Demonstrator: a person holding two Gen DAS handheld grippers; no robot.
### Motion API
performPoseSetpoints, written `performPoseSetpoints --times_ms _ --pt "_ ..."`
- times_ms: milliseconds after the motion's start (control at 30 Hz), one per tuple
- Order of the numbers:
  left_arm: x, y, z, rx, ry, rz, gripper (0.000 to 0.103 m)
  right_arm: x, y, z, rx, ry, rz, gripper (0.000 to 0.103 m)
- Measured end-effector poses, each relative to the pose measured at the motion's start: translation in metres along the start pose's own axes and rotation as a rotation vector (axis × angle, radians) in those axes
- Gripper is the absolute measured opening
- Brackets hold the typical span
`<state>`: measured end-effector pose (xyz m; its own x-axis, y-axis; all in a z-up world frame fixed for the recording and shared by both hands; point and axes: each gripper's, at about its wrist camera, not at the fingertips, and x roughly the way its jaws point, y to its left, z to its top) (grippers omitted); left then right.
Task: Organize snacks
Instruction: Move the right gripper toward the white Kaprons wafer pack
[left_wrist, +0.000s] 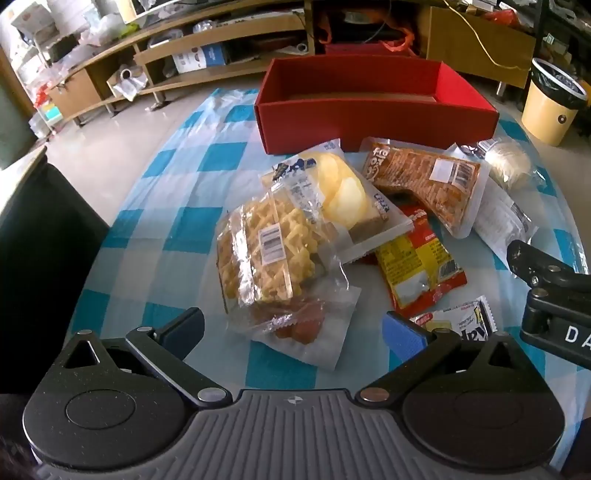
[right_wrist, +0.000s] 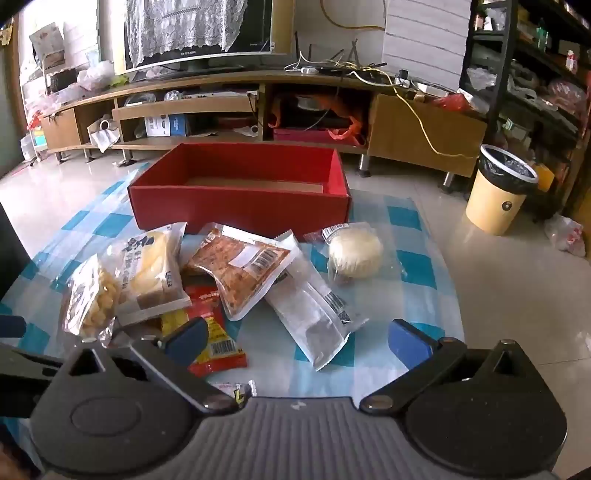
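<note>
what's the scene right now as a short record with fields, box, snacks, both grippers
surface: blue and white checked cloth
box: red box at the far side of the cloth, open, no snacks seen inside
snacks: wrapped packets piled in front of the box, all outside it
nearest left gripper: waffle packet
off to the right: round white bun, apart from the pile
left gripper: fingers open, holding nothing
right gripper: fingers open, holding nothing
progress: nothing packed yet

Red cardboard box (right_wrist: 240, 212) empty, open-topped, at table's far side. Wrapped snacks heaped just before it: waffle pack (left_wrist: 266, 254), round bun (right_wrist: 355, 256) apart rightward.
</note>
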<state>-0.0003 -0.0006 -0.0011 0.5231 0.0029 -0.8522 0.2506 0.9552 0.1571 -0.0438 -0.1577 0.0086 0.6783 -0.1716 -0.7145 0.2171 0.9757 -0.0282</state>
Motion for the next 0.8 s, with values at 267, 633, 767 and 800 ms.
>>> performPoseSetpoints --times_ms 267,633,767,800 --pt "0.004 0.001 -0.007 0.012 0.066 -0.015 0.103 0.005 0.006 -0.004 -0.048 0.041 -0.012 0.102" --pt "0.016 0.005 -0.009 -0.022 0.126 -0.045 0.103 0.01 0.011 -0.006 -0.06 0.068 0.007 0.102" --pt "0.017 0.006 -0.009 -0.032 0.129 -0.051 0.103 0.012 0.01 -0.007 -0.057 0.084 0.004 0.102" --pt "0.017 0.006 -0.009 -0.032 0.129 -0.051 0.103 0.013 0.01 -0.007 -0.058 0.089 0.002 0.102"
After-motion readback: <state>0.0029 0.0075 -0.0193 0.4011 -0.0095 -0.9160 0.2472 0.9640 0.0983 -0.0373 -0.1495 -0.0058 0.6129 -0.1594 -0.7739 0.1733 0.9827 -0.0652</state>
